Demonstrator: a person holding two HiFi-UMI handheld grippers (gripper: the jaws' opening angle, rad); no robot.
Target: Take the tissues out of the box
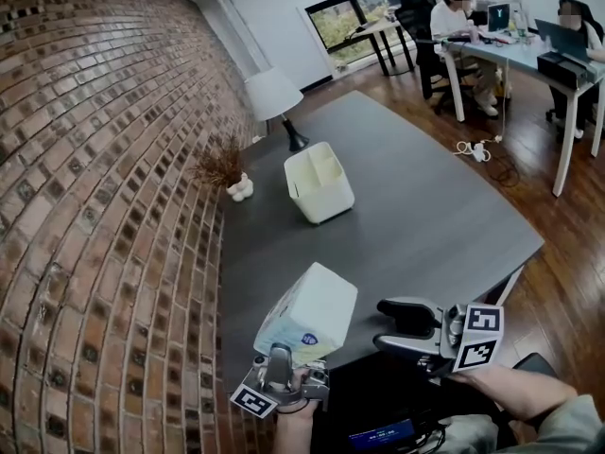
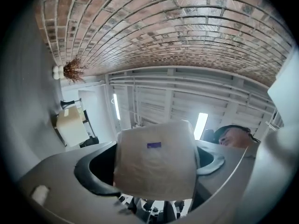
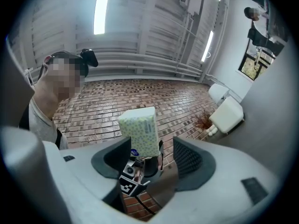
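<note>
Left gripper [image 1: 284, 359], nearest, at the near edge of the table [image 1: 425, 206], is clenched on the lower end of the tissue pack [image 1: 307, 315]. The pack's long axis tilts up and far-right. Right gripper [image 1: 402, 324] sits near on its right, jaws apart and empty, aimed left at the pack without touching. White organizer box [image 1: 319, 183] stands farther off.

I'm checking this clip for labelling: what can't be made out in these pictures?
White plastic compartment box: contents too small, head view.
Pale patterned soft tissue pack: print blurred, every view.
Left hand-held gripper: contact faces hidden behind the pack, left gripper view.
</note>
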